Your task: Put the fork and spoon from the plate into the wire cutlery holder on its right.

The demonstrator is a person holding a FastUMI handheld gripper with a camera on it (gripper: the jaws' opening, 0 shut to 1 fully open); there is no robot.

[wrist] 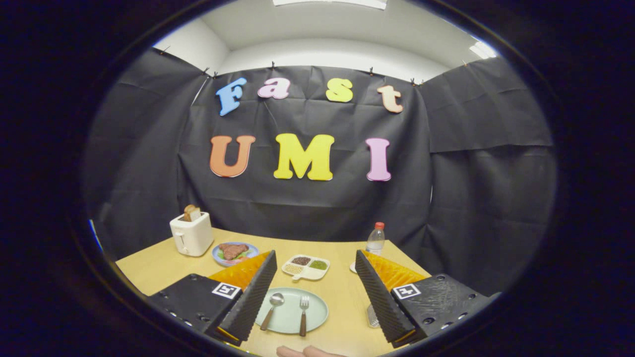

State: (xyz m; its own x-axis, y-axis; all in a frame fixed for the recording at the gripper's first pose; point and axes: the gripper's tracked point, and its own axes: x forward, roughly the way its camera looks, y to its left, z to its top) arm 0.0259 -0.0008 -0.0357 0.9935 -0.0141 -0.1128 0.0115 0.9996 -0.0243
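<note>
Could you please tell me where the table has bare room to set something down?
Bare wood runs between the pale green round plate and the white sectioned condiment dish, and behind that dish toward the clear plastic bottle. It is crowded around the white toaster and blue food plate. The gripper fingers stand open, flanking the plate.

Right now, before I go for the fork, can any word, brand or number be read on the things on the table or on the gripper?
None can be read.
Water bottle: label too small to read.
Toaster: no marking legible.
Plate, spoon, fork: plain.
Gripper, fingers open either side of the plate: a square marker behind each finger, pattern only, no words.
</note>
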